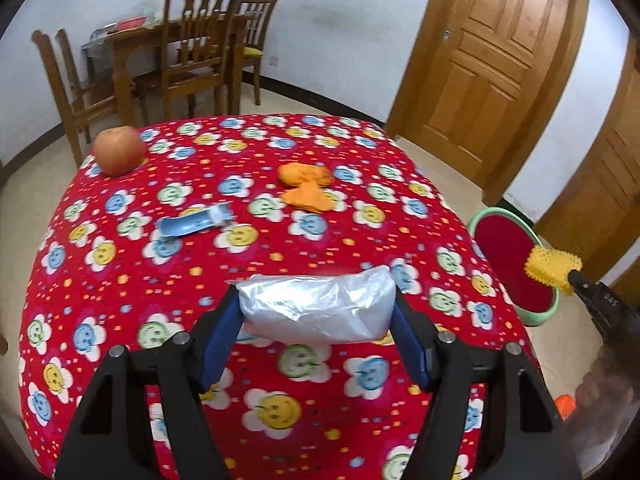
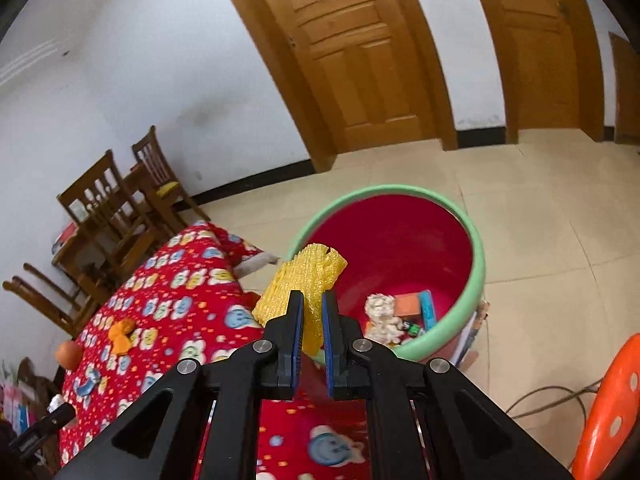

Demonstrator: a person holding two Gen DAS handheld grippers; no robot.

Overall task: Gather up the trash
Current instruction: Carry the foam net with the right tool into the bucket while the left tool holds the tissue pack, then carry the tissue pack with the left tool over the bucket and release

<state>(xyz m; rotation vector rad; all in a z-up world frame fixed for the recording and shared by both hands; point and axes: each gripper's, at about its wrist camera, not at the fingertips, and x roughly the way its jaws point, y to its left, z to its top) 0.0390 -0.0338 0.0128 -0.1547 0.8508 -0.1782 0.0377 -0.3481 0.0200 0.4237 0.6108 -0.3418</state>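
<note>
My left gripper [image 1: 316, 304] is shut on a crumpled clear plastic bag [image 1: 320, 306] just above the red flowered tablecloth [image 1: 280, 248]. My right gripper [image 2: 312, 304] is shut on a yellow foam net sleeve [image 2: 298, 284], held at the table's edge beside the red bin with a green rim [image 2: 478, 280]; it also shows in the left wrist view [image 1: 552, 270]. The bin [image 1: 512, 264] holds white crumpled paper [image 2: 382, 318] and small packets. On the table lie orange peel [image 1: 306, 186], a blue wrapper [image 1: 196, 222] and an apple [image 1: 119, 150].
Wooden chairs and a wooden table [image 1: 180, 44] stand behind the table. Two wooden doors [image 2: 360, 52] are in the far wall. An orange plastic stool [image 2: 612, 404] and a cable lie on the tiled floor at the right.
</note>
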